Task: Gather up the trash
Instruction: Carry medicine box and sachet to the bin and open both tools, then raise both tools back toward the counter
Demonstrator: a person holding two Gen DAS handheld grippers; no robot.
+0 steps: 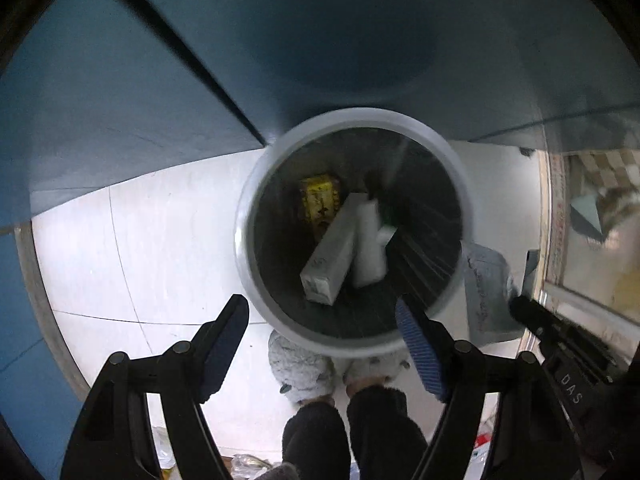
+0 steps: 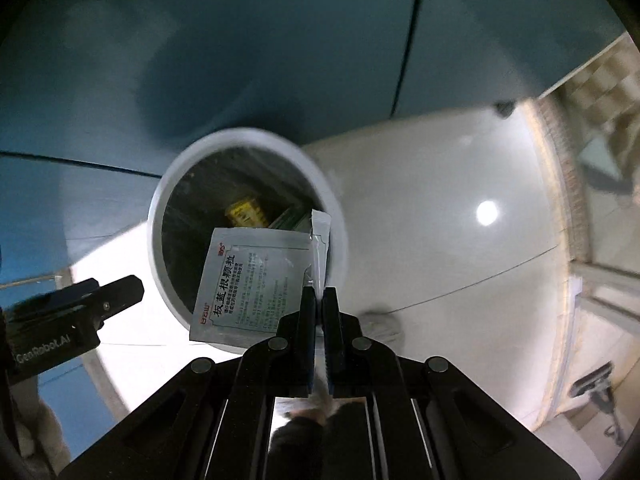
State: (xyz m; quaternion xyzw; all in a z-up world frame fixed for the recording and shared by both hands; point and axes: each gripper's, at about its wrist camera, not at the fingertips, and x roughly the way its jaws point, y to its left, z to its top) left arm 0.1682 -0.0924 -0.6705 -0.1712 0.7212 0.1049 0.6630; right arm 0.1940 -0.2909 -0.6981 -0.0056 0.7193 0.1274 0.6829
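While the left gripper (image 1: 322, 344) hangs wide open and empty above the trash bin (image 1: 256, 280), the right gripper (image 2: 319, 300) pinches a silver sachet (image 2: 256, 280) over the rim.

Glossy foil sachet (image 2: 256, 276), smooth plastic bin (image 2: 160, 240), shiny tile floor (image 2: 440, 220)

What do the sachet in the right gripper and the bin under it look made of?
Sachet: likely foil laminate; silvery sheen, creased torn edge, printed face. Bin: probably plastic; smooth matte pale-grey rim, with a dark wrinkled liner inside, seemingly thin film. Right gripper pinches the sachet's corner.
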